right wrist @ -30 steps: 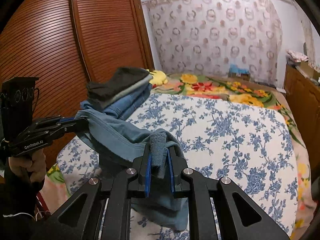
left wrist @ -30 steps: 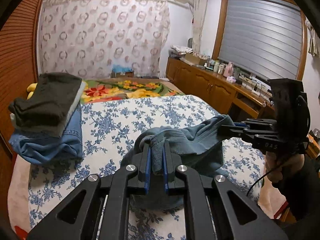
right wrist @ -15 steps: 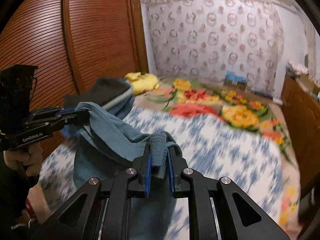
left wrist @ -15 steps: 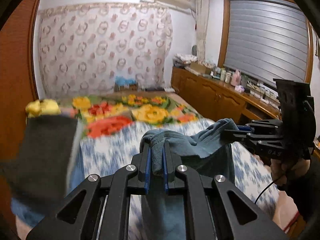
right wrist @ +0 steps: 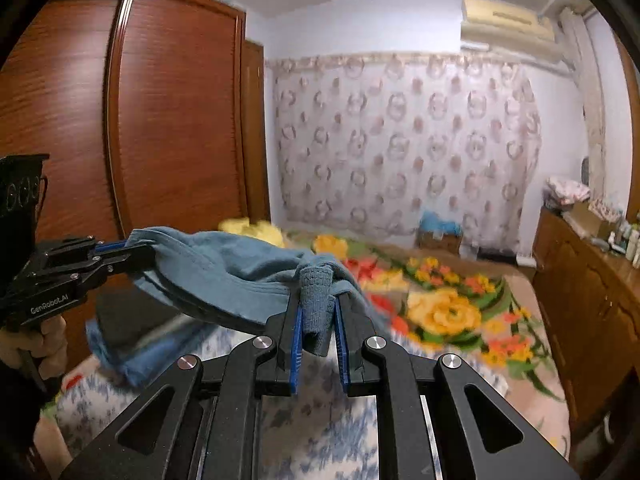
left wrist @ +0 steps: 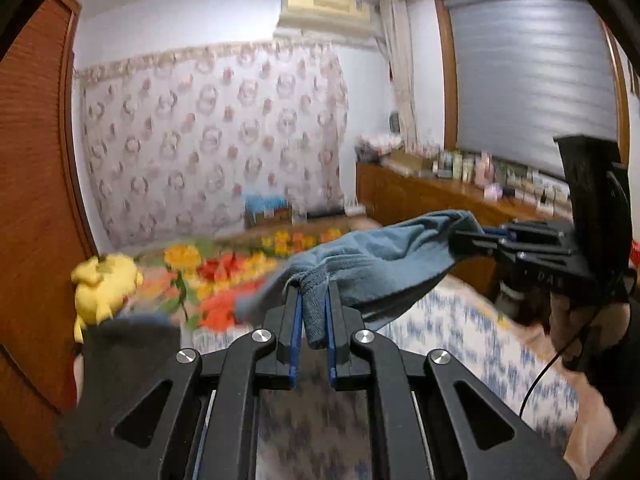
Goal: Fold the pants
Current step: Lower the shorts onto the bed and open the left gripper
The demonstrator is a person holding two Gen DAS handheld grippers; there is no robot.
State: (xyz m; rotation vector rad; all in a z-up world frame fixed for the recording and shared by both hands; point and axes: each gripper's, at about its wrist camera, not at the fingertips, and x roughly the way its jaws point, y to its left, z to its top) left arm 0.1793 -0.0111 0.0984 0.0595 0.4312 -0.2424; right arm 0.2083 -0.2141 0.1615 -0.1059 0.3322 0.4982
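the left gripper (left wrist: 313, 312) is nearly closed, a bunched fold of the blue pants (left wrist: 376, 264) pinched between its blue pads. the right gripper (right wrist: 318, 320) is clamped likewise on another fold of the pants (right wrist: 224, 280). one pair of pants is held by two grippers, stretched roughly level from one to the other, lifted above the floral bed (right wrist: 320, 420), the rest hanging below.
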